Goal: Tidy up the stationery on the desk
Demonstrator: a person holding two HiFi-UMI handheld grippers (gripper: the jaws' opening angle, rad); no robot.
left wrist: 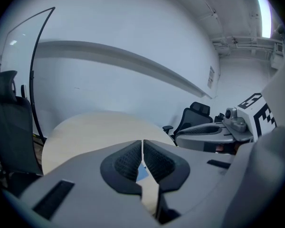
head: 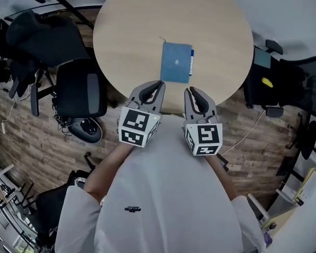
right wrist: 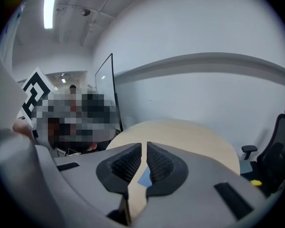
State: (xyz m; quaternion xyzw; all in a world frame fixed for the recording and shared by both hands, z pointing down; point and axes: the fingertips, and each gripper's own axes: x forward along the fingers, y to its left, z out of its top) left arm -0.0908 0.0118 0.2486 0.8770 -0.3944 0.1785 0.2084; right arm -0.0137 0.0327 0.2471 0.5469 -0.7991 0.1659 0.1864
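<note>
Finds a round pale-wood counter filling the upper head view, bare apart from one item. Notes black office chairs off its left and right sides, clear of the work. Locates the only stationery in sight, a blue notebook, lying flat and closed near the middle of the counter, a little toward the near edge. Finds the left hand-held gripper and the right hand-held gripper side by side at the near rim, close to the chest, pointing toward the notebook yet apart from it and touching nothing. Reads the left as clenched, pads together, nothing between. Reads the right as set at a hairline slit, likewise grasping nothing, with only a sliver of blue showing beyond the pads in each gripper view. Notes a thin dark-blue strip along the notebook's right edge, possibly a pen or a spine, too small to settle. Judges the tidying to be near its close or paused between items, with no loose items on the surface and both tools held back and empty. Judges the next move, if any, to call for parting one pair of jaws, reaching over the rim and taking the notebook by an edge, with care for a thin flat item on a smooth top.
</note>
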